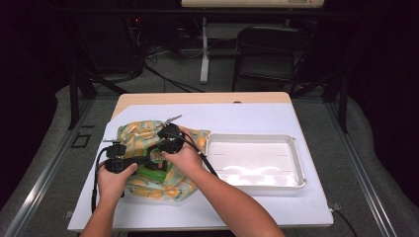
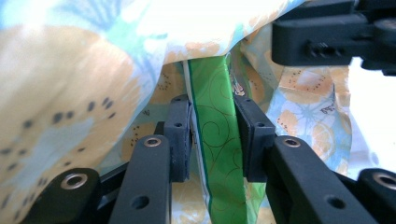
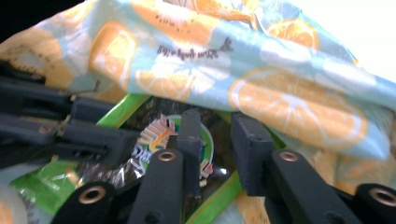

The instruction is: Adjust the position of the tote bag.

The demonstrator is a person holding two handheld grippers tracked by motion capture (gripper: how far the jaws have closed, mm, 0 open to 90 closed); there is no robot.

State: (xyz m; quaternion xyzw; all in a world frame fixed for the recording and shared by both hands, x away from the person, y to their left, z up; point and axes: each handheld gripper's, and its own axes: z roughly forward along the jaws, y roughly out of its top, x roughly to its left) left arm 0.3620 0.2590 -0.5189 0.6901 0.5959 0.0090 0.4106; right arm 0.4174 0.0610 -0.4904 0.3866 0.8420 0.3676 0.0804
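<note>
Left tongs [image 2: 212, 140] pinch the green packet's [image 2: 219, 154] edge inside the orange-print bag [image 1: 148, 133]; right tongs [image 3: 215, 140] stand spread just right, over it.

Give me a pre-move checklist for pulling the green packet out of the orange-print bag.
1. Left gripper astride the green patterned foil packet: ok.
2. Left pads pressing on packet: cannot tell.
3. Right gripper over the packet's printed face, jaws apart, nothing gripped: ok.
4. Orange-slice printed fabric bag draped over the packet: not ok.
5. White plastic tray beside the bag, free to receive: ok.
</note>
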